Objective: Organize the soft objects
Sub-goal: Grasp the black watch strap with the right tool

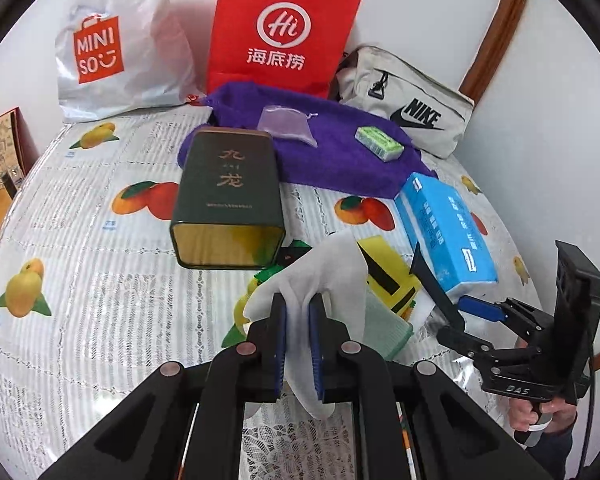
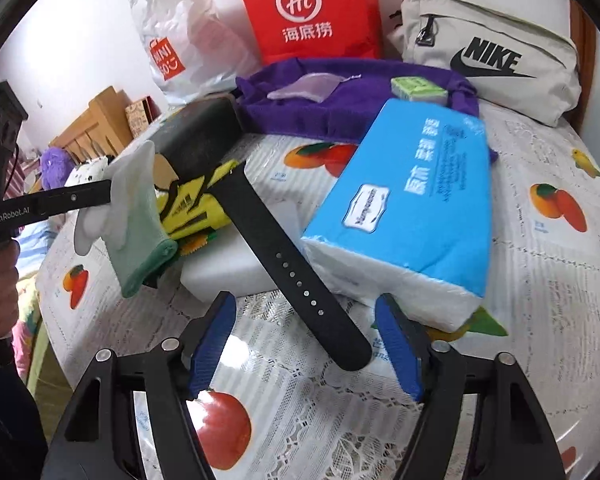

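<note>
Left gripper [image 1: 298, 344]: pinched on the white glove [image 1: 320, 276], lifted just above the yellow pouch [image 1: 388, 276].
Right gripper [image 2: 306, 344]: jaws wide, straddling the black strap [image 2: 276, 256].
Risk: glove cuff could snag the pouch; the strap may skid off the tissue pack [image 2: 412, 208].

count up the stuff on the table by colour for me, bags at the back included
White or off-white: 4, miniso bag, nike pouch, glove, foam block
Purple: 2, towel, small clear pouch
Red: 1, paper bag
Dark green: 1, tin
Light green: 1, small pack
Blue: 1, tissue pack
Yellow: 1, packet
Black: 1, strap
Total: 12
</note>
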